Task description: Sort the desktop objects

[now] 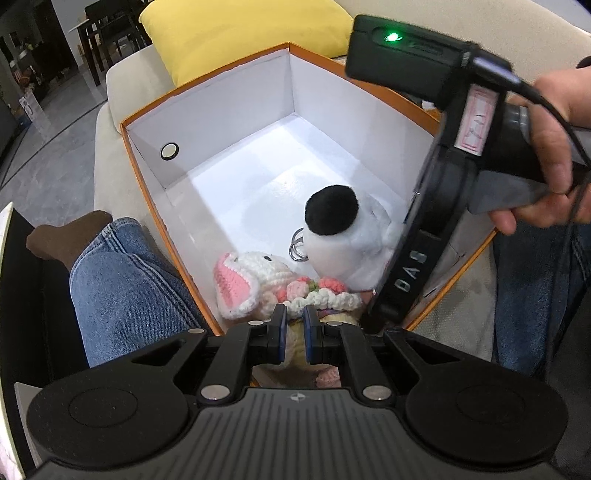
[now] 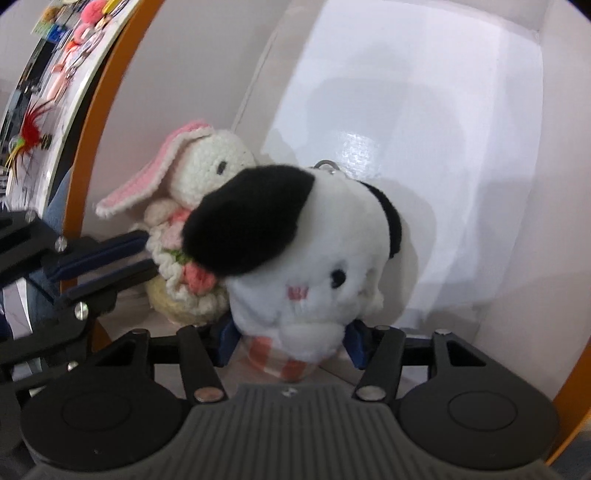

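An orange box (image 1: 142, 173) with a white inside sits on a sofa. A crocheted white bunny (image 1: 255, 280) with pink ears lies in its near corner. My left gripper (image 1: 294, 326) is shut on the bunny's body. A white plush dog (image 1: 343, 240) with black ears and a metal ring is beside the bunny. My right gripper (image 2: 291, 341) reaches into the box and its jaws stand around the dog's (image 2: 314, 258) lower body, touching it. The bunny (image 2: 192, 199) and the left gripper's fingers (image 2: 110, 254) show in the right wrist view.
A yellow cushion (image 1: 236, 33) leans behind the box. The person's jeans-clad legs (image 1: 125, 288) flank the box. Past the box's orange rim (image 2: 107, 122), a surface at the left holds several small colourful items (image 2: 33, 136). The box floor (image 1: 266, 177) is white.
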